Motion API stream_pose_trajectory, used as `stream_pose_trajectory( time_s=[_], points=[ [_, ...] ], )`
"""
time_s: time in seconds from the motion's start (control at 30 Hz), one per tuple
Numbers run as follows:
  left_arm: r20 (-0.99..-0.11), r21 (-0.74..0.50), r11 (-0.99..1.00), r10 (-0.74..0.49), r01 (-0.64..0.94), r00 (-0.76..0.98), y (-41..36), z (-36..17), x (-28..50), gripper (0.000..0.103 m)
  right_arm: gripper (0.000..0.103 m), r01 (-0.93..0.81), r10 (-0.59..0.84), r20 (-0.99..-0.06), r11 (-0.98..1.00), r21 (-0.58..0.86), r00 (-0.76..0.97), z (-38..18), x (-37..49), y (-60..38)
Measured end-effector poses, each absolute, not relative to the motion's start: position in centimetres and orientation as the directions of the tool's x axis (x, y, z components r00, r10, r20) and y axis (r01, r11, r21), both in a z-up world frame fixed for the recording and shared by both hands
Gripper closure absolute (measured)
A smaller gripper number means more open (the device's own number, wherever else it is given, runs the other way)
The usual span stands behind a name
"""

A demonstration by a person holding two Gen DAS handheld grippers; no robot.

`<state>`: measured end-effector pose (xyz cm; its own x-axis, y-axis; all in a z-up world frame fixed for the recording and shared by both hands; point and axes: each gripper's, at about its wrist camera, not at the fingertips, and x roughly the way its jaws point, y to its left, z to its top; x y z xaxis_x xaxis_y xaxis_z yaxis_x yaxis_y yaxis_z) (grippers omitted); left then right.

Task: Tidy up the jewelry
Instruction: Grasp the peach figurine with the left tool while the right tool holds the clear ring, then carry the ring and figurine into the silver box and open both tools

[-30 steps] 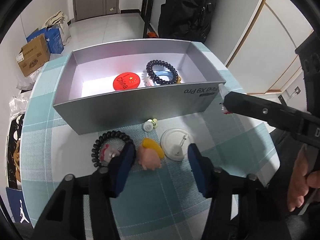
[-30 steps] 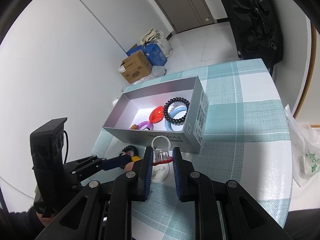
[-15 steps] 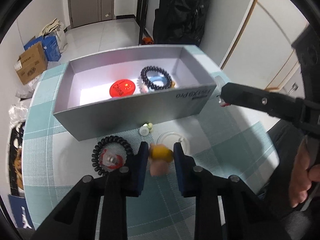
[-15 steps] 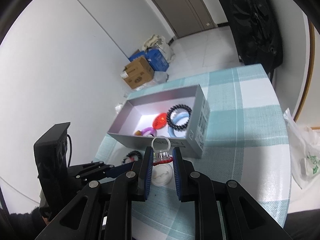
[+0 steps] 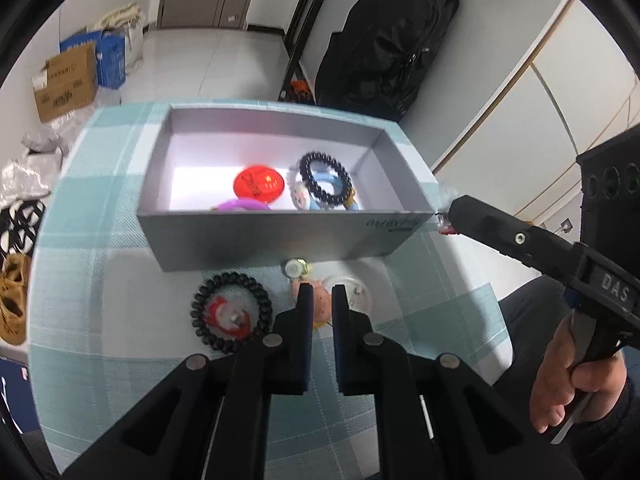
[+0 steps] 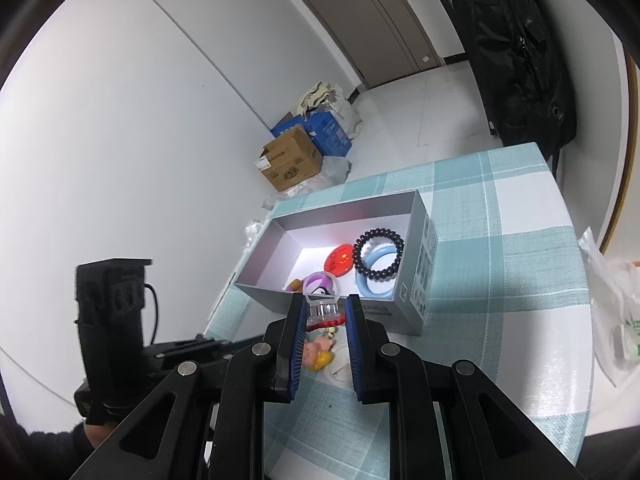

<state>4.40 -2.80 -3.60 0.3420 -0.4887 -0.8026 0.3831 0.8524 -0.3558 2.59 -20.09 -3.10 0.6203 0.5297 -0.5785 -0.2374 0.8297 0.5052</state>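
Observation:
A grey open box on the checked table holds a red badge, a black bead bracelet over a blue bangle, and a purple ring. My left gripper is shut on a pink and yellow figurine, lifted just in front of the box. My right gripper is shut on a clear plastic toy ring with a red base, held above the box's near wall; it shows at the box's right corner.
On the table in front of the box lie a black coil hair tie around a red piece, a small round charm and a white disc. Cardboard boxes and a black backpack stand on the floor beyond.
My left gripper closed on the pink figurine and lifted it off the table. My right gripper moved the clear ring toward the box.

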Motion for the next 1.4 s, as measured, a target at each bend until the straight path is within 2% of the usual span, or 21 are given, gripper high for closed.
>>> stream_pose_trajectory(
  time_s=[0.07,0.13,0.23,0.37,0.57,0.63,0.9,1.2,1.4],
  points=[
    [-0.803,-0.366,0.840,-0.503,0.401,0.320,-3.4,-3.8,4.5,0.090,0.085,-0.239,0.531,-0.580,0.829,0.505,0.617,-3.2,2.6,-20.0],
    [-0.818,-0.332,0.847,-0.477,0.415,0.320,-4.0,-4.1,4.5,0.078,0.085,-0.244,0.535,-0.582,0.828,0.504,0.613,-3.2,2.6,-19.9],
    [-0.842,-0.292,0.864,-0.435,0.410,0.318,-4.6,-4.8,4.8,0.076,0.085,-0.247,0.532,-0.583,0.831,0.498,0.615,-3.2,2.5,-20.0],
    [-0.868,-0.265,0.877,-0.398,0.400,0.297,-5.1,-5.8,5.2,0.076,0.084,-0.236,0.529,-0.580,0.830,0.505,0.619,-3.2,2.6,-20.4],
    [-0.856,-0.233,0.881,-0.386,0.411,0.343,-4.9,-5.4,5.0,0.076,0.084,-0.229,0.530,-0.577,0.827,0.513,0.621,-3.1,2.5,-20.6],
    [-0.845,-0.228,0.881,-0.390,0.414,0.366,-4.6,-5.0,4.8,0.089,0.084,-0.233,0.532,-0.575,0.826,0.513,0.621,-3.1,2.5,-20.5],
    [-0.821,-0.265,0.862,-0.436,0.431,0.367,-4.5,-4.6,5.0,0.089,0.084,-0.232,0.537,-0.581,0.823,0.518,0.611,-3.3,3.0,-20.2],
    [-0.714,-0.297,0.834,-0.518,0.465,0.472,-2.8,0.2,3.3,0.089,0.084,-0.260,0.555,-0.555,0.813,0.522,0.620,-2.4,3.6,-20.0],
    [-0.660,-0.328,0.838,-0.533,0.435,0.529,-1.4,2.6,5.7,0.089,0.084,-0.273,0.550,-0.564,0.821,0.502,0.616,-1.1,5.5,-19.9]
  ],
)
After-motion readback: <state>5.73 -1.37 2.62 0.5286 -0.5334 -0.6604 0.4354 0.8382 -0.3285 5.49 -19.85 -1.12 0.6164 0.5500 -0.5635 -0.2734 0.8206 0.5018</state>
